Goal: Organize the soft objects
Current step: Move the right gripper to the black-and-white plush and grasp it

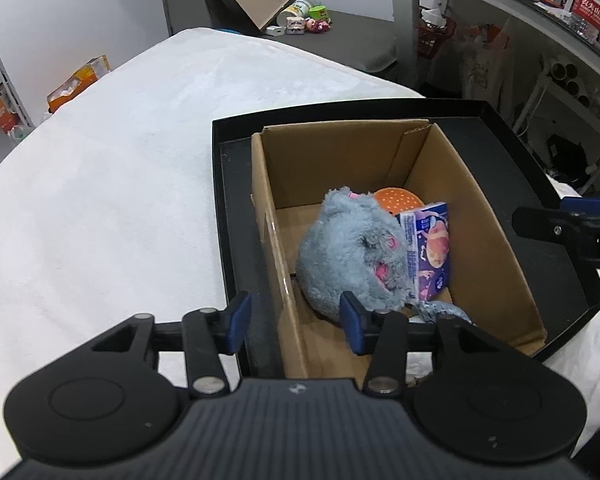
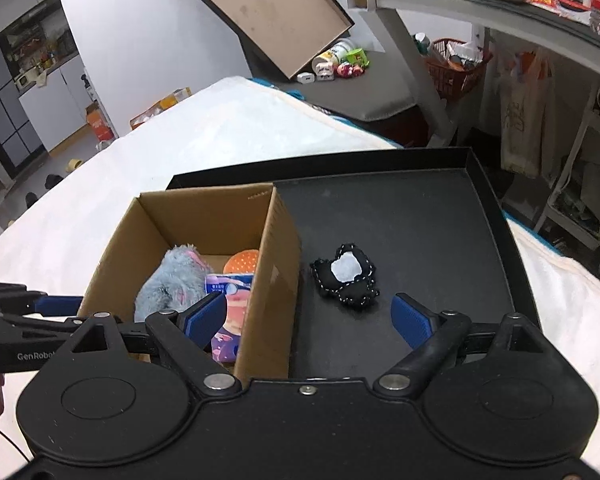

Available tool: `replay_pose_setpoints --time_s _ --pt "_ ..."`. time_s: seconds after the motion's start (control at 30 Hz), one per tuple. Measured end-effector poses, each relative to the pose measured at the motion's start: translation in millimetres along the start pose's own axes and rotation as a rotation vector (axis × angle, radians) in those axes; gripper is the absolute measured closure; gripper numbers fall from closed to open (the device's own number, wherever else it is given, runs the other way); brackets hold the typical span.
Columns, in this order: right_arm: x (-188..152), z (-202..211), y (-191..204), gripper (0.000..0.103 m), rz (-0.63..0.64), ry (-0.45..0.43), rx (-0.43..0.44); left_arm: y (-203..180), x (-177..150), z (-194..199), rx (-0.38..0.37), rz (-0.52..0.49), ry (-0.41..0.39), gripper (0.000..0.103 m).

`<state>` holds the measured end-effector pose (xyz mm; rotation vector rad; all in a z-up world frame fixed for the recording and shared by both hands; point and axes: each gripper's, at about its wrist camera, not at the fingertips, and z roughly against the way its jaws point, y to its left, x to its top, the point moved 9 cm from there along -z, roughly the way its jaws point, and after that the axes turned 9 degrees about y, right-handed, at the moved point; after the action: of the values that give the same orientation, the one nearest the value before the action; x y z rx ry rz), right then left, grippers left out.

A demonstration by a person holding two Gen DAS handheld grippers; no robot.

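1. Now the grey plush toy (image 1: 348,256) lies inside the cardboard box (image 1: 480,216). It is fluffy, with pink spots on the ears and face, and a thin grey tail (image 1: 444,311) lies on the box floor at the near side.
2. Beside the toy, on its right in the left wrist view, a purple packet (image 1: 432,248) with a cartoon print stands leaning. Behind both, an orange round thing with small white dots (image 1: 400,200) shows partly.
3. The box has no lid and stands in the left part of a wide black tray (image 2: 492,216).
4. On the bare floor of the tray, to the right of the box, lies a small black soft piece with a white patch and a dotted edge (image 2: 346,276). It does not touch the box.
5. The tray rests on a white cloth (image 1: 100,180).
6. The left gripper (image 1: 296,324) hangs over the near left wall of the box; its jaws stand partly apart and press on nothing, with the toy just past the right finger.
7. The right gripper (image 2: 308,320) has its jaws spread wide with nothing held; the black soft piece lies just ahead of them.
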<state>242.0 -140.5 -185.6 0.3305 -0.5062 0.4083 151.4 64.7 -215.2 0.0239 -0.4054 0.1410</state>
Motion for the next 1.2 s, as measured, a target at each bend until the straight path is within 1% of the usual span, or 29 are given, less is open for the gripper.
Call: replay_pose_setpoints --time_s 0.13,0.2,0.27,0.3,0.37,0.6,0.77,0.87,0.93,1.0,1.2 --pt "-1.5 -8.0 -5.9 0.017 -0.006 0.012 0.008 -1.7 3.1 -2.5 0.012 0.0 0.005 0.052" --pt "-1.9 -13.0 -10.9 0.023 -0.025 0.025 0.018 -2.2 5.3 -3.3 0.02 0.0 0.003 0.052" --pt "-0.5 -15.7 -15.2 0.025 -0.049 0.018 0.038 -1.9 7.4 -4.0 0.026 0.005 0.0 0.052" --pt "0.3 -18.4 -17.9 0.033 -0.056 0.024 0.035 -1.2 8.1 -4.4 0.029 0.008 0.0 0.052" --pt "0.5 -26.2 -23.3 0.041 -0.065 0.05 0.021 0.3 9.8 -5.5 0.037 0.016 -0.001 0.051" --pt "-0.2 -46.3 -35.7 0.056 -0.113 0.085 0.034 2.3 15.7 -11.0 0.06 0.028 0.001 0.051" --pt "-3.3 -60.0 -42.4 0.06 -0.149 0.103 0.038 -0.1 17.3 -18.8 0.066 0.02 0.017 0.051" --pt "-4.4 -67.7 -47.3 0.06 -0.173 0.117 0.041 -0.6 19.4 -21.3 0.071 0.022 0.017 0.05" --pt "-4.6 -71.2 -49.5 0.06 -0.181 0.122 0.041 -0.5 21.3 -22.1 0.077 0.023 0.015 0.046" --pt "-4.5 -75.1 -52.6 0.06 -0.194 0.128 0.046 -0.2 23.0 -22.7 0.09 0.025 0.009 0.044" --pt "-1.9 -85.8 -60.4 0.06 -0.237 0.142 0.066 -0.9 27.0 -23.3 0.109 0.031 0.003 0.042"
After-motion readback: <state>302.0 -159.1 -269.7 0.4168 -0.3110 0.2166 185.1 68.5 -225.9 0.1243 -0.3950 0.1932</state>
